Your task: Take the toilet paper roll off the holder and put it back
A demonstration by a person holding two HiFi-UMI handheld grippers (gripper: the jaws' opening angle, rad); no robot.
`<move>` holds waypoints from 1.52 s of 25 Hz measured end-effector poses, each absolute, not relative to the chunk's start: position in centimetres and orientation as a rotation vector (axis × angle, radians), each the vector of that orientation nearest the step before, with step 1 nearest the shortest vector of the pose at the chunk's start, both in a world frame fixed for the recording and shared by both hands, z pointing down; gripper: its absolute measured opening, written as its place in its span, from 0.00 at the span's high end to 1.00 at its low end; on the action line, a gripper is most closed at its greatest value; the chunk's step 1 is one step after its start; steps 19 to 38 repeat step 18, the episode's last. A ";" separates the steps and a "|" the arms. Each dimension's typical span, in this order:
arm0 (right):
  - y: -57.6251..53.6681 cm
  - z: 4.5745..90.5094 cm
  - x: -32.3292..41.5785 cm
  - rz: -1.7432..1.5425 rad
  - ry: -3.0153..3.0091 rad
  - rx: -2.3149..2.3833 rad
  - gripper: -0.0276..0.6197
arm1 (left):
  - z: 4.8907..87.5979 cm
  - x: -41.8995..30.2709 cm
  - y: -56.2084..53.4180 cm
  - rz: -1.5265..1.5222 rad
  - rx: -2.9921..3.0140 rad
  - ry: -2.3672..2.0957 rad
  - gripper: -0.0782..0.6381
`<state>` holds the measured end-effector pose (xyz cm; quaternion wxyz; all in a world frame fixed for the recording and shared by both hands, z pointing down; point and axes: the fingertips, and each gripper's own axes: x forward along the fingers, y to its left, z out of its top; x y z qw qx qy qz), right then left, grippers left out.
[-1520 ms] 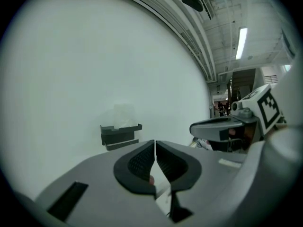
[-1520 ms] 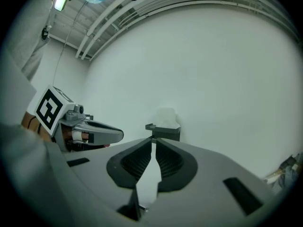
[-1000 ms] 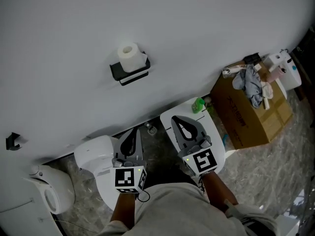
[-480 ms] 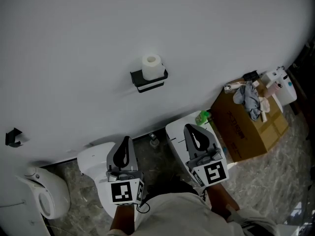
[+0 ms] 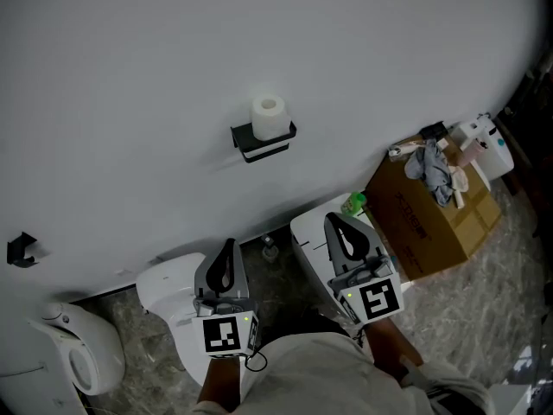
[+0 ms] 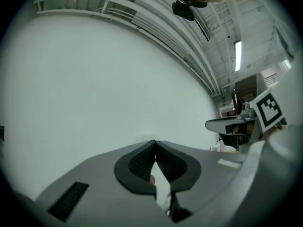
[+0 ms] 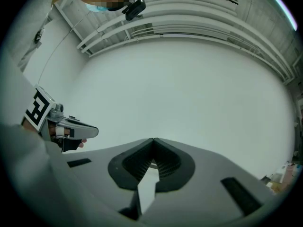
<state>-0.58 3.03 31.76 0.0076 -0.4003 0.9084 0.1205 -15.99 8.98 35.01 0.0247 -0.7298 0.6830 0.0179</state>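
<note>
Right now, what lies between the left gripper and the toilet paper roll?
Head view: only bare white wall between the left gripper and the toilet paper roll.

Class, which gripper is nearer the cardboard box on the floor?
Right. In the head view the right gripper is just left of the cardboard box; the left gripper is farther left, beyond the right one.

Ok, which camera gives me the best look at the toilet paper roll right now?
The head view: the toilet paper roll stands upright on its black holder on the wall, fully visible. In the left and right gripper views I can't make it out; they show mainly bare wall.
</note>
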 end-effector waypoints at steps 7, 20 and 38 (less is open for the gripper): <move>2.6 32.7 -1.2 0.400 2.850 -1.313 0.95 | 35.9 -16.6 9.1 0.053 -2.288 2.102 0.88; 2.0 34.0 -2.8 0.415 2.848 -1.343 0.95 | 37.2 -18.1 7.3 0.022 -2.320 2.057 0.88; 2.0 34.0 -2.8 0.415 2.848 -1.343 0.95 | 37.2 -18.1 7.3 0.022 -2.320 2.057 0.88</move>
